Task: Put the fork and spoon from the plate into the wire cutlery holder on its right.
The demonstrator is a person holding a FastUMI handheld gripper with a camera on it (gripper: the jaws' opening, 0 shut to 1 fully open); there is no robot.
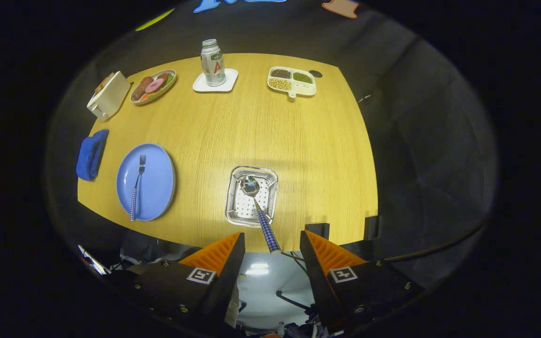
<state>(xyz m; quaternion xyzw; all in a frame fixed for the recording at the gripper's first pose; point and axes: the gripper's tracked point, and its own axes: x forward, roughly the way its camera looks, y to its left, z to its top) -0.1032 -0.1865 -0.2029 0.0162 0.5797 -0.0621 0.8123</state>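
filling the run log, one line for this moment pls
tongs open, holding nothing | spoon in wire cutlery holder, handle sticking out | fork on blue plate | next: fork

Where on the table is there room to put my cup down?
The big bare middle, between the bottle and holder, is free. So is the table right of the holder. The far edge and left side are crowded. The open gripper hovers above the spoon.

Gripper (272,244) is open, fingers spread wide apart with a clear gap between the tips. Nothing pinched between them. It sits high, angled down and forward.
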